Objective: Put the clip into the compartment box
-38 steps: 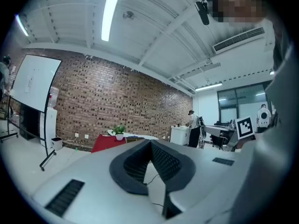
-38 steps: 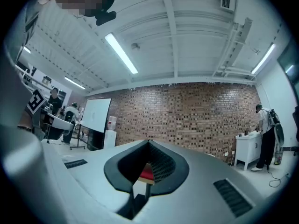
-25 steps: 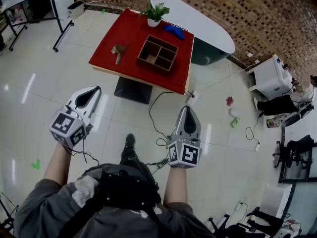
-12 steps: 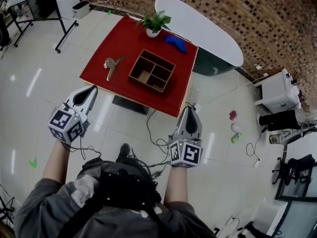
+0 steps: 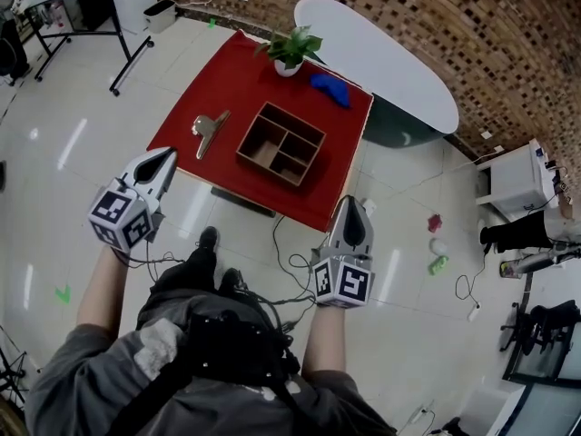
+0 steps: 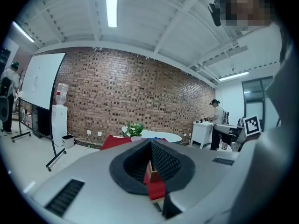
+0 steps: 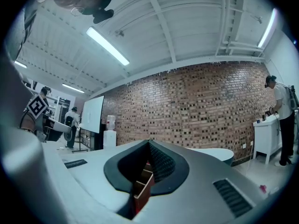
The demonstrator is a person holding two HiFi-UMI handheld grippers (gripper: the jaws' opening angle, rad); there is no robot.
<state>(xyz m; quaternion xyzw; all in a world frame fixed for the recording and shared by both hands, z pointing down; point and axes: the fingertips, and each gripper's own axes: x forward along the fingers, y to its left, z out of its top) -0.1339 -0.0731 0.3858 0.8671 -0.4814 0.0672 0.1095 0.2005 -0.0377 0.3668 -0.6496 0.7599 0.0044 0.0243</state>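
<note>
A metal clip [image 5: 209, 127] lies on the left part of the red table [image 5: 245, 80]. To its right stands the brown wooden compartment box [image 5: 281, 143], its cells showing nothing inside. My left gripper [image 5: 169, 153] is held over the floor just short of the table's near left corner, jaws shut and empty. My right gripper [image 5: 353, 201] hovers off the table's near right corner, also shut with nothing in it. In the left gripper view the left gripper [image 6: 150, 143] shows a strip of red table past its closed jaws. The right gripper [image 7: 149, 142] points at the box [image 7: 142, 186].
A potted plant [image 5: 290, 48] and a blue object [image 5: 329, 87] sit at the table's far side. A white oval table [image 5: 381, 57] stands behind. Cables [image 5: 290, 252] trail on the floor near the table. A white cabinet [image 5: 517, 184] stands right, a board stand [image 5: 118, 25] left.
The person has stepped toward the red table, which now sits closer and lower in the head view. Both grippers stay shut and held out in front.
</note>
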